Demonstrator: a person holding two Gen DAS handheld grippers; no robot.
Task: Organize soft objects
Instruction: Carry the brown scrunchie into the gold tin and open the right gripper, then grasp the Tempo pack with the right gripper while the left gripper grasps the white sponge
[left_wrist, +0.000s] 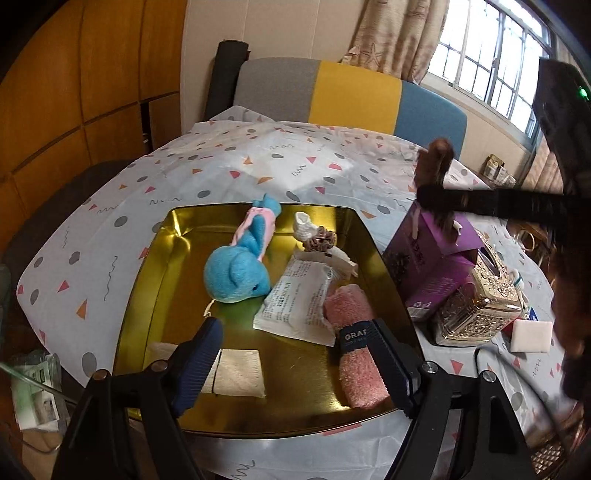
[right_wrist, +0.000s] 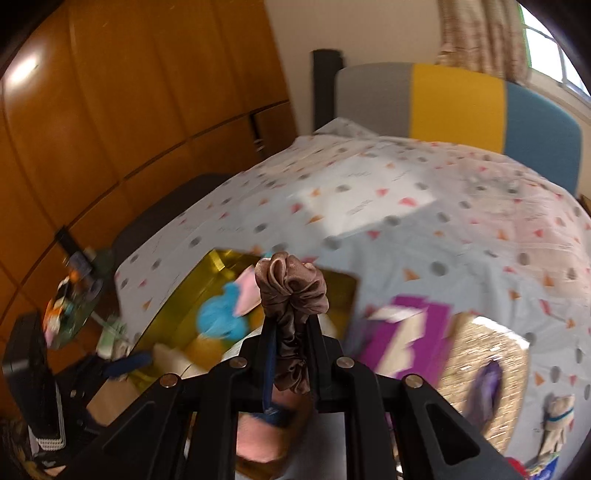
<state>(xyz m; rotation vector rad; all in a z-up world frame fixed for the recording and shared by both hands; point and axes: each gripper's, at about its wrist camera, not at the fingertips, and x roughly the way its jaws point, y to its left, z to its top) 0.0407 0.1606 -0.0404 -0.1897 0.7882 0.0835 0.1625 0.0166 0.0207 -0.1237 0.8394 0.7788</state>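
While my left gripper (left_wrist: 295, 354) hangs w/ jaws spread, clamping nothing, over the gold tray (left_wrist: 155, 280) at lower centre, a white napkin (left_wrist: 240, 373) sits by its left finger, then blue plush (left_wrist: 236, 273), white packet (left_wrist: 295, 302), pink towel (left_wrist: 354, 350) beside the right finger. Far right, my right gripper (right_wrist: 291, 325) is clamped on a brown scrunchie (right_wrist: 291, 291), above the purple box (left_wrist: 428, 273).

Both wrist views angled down, close, sharing gold tray (left_wrist: 147, 280)
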